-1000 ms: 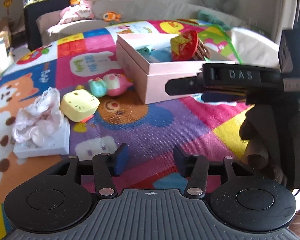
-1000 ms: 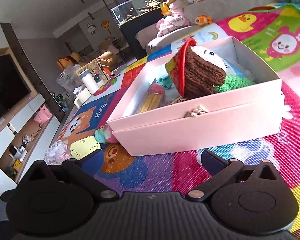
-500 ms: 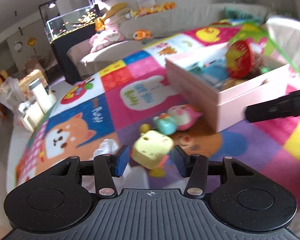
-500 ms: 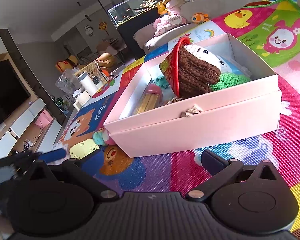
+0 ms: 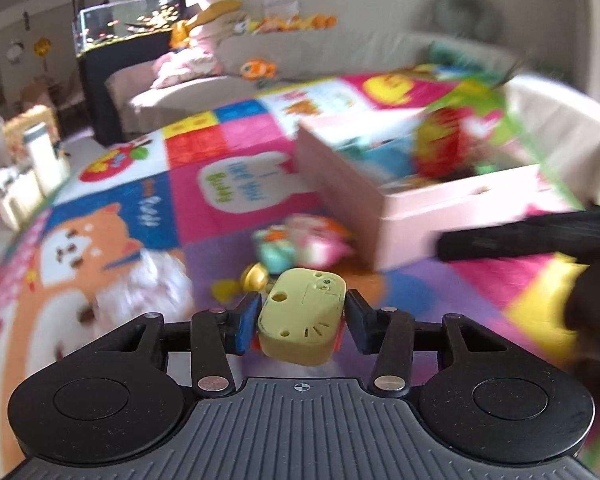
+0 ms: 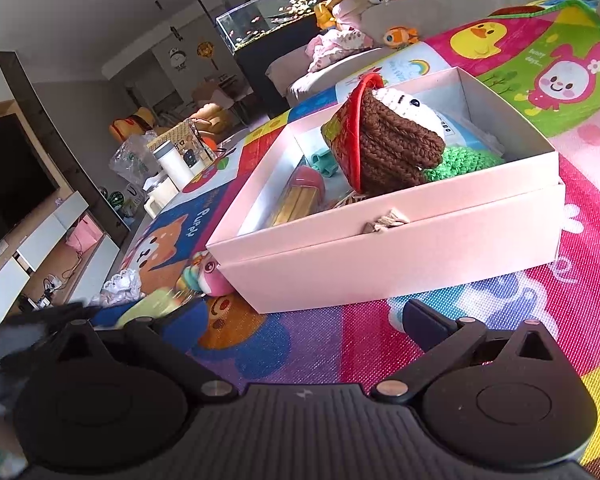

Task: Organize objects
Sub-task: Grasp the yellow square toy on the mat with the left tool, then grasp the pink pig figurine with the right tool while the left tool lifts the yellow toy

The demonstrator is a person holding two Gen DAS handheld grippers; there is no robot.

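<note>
Left wrist view: the left gripper point(image 5: 302, 316) has the yellow toy point(image 5: 303, 314) between its blue pads, which press its two sides while the jaws are closing in on it; the toy sits lifted clear of the play mat point(image 5: 228, 184). Just ahead of the claw lie a pink and teal plush toy point(image 5: 304, 242) and a small gold bell point(image 5: 255, 278); ahead and to its left is a white frilly cloth point(image 5: 148, 284). Further ahead and to the right stands the pink box point(image 5: 400, 216), open and holding blurred toys. The background is smeared.

Right wrist view: the right gripper point(image 6: 296, 320) hangs wide apart with nothing between its fingers, low over the mat. Straight ahead of it is the pink box point(image 6: 400, 248), with a crocheted doll point(image 6: 396, 140), a red-rimmed drum point(image 6: 346, 132) and a pink-capped tube point(image 6: 300, 196) inside. To the claw's left the yellow toy point(image 6: 152, 306) shows as a blur beside the other claw
</note>
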